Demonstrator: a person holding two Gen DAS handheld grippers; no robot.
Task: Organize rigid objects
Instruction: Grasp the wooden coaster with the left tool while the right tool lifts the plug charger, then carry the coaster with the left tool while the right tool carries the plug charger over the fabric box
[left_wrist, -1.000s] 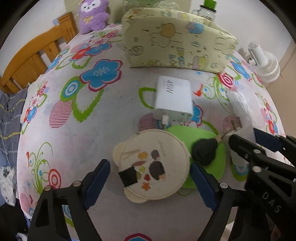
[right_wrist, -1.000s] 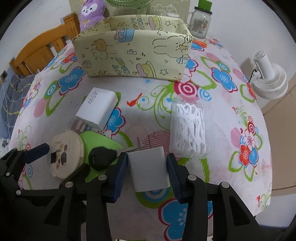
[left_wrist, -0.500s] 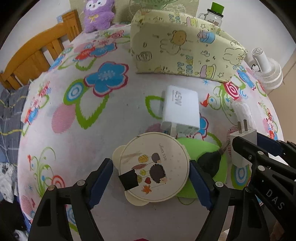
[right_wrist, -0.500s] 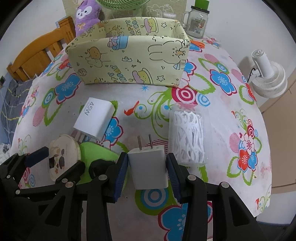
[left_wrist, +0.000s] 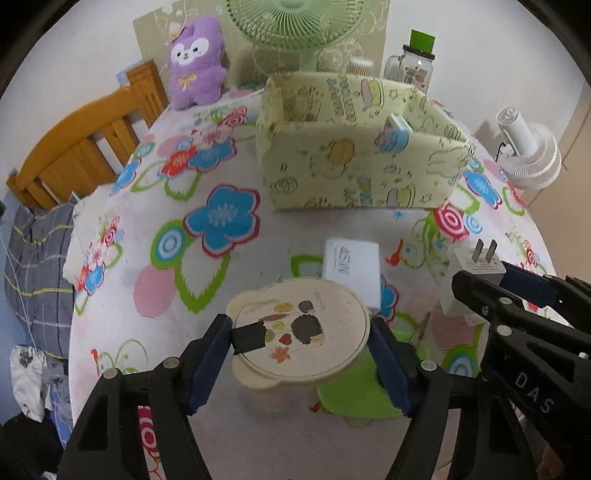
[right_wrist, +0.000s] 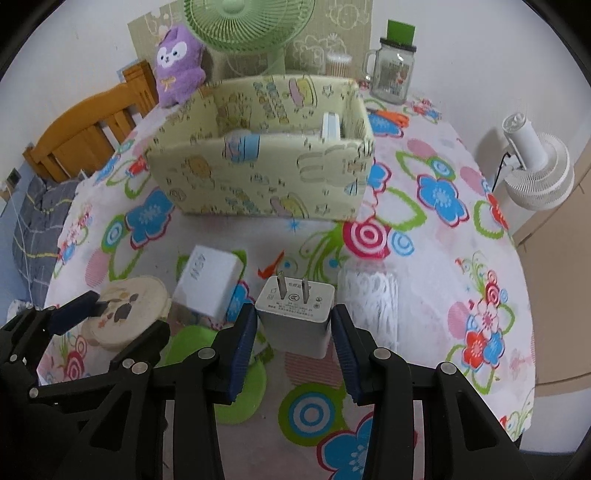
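In the left wrist view, the left gripper (left_wrist: 301, 354) has its jaws clamped on the round cream lid (left_wrist: 301, 334) with a hedgehog picture; they have just been closing from a wider spread, and the lid, which lay flat on the flowered tablecloth (left_wrist: 122, 280) a second ago, is now lifted above the green mat (left_wrist: 354, 395). The white charger block (left_wrist: 352, 264) lies just beyond it, and the yellow fabric box (left_wrist: 354, 173) stands farther off. In the right wrist view, the right gripper (right_wrist: 293, 350) grips the small white plug adapter (right_wrist: 295, 314), prongs pointing away, now raised off the cloth. The bundle of white picks (right_wrist: 371, 299) lies just right of it, and the box (right_wrist: 266, 177) is far behind.
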